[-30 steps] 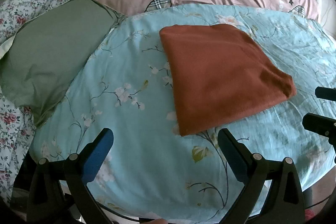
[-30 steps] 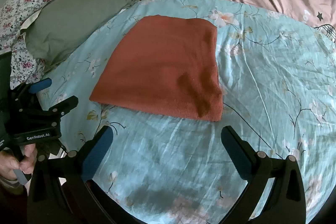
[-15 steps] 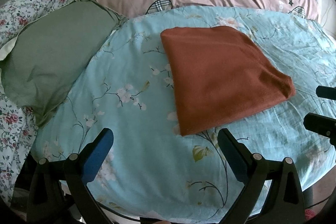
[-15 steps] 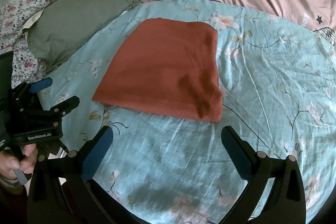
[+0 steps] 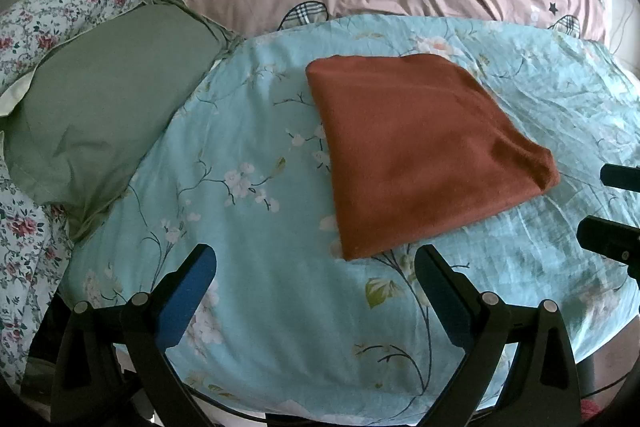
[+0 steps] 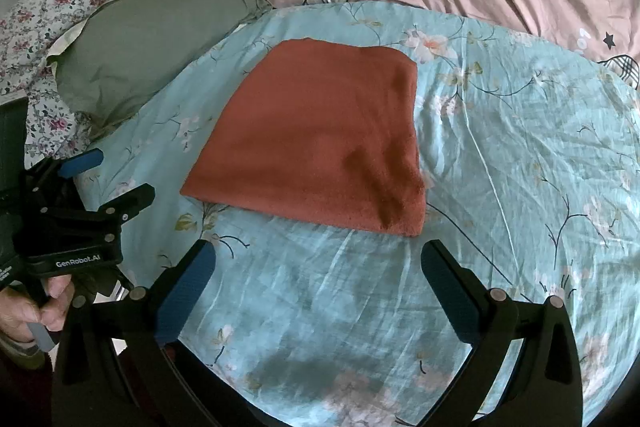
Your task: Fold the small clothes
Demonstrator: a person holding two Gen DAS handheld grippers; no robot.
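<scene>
The rust cloth (image 5: 420, 159) lies folded mid-frame on the bed (image 5: 248, 227); both grippers (image 5: 316, 281) (image 6: 318, 277) hover clear, jaws apart, likely finished.

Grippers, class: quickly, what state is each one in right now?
Left gripper: open, holding nothing.
Right gripper: open, holding nothing; rust-red cloth lies beyond it.

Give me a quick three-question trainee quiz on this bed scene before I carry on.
1. True or false: the left gripper is shut on the rust-red cloth.
2. What lies to the cloth's left in both views: A) green pillow, B) basket, C) shoe?
3. Fill in: the cloth rests on the ____ floral sheet.

Key: 1 false, both it and the right gripper are open and empty; 2 A; 3 light blue.
</scene>
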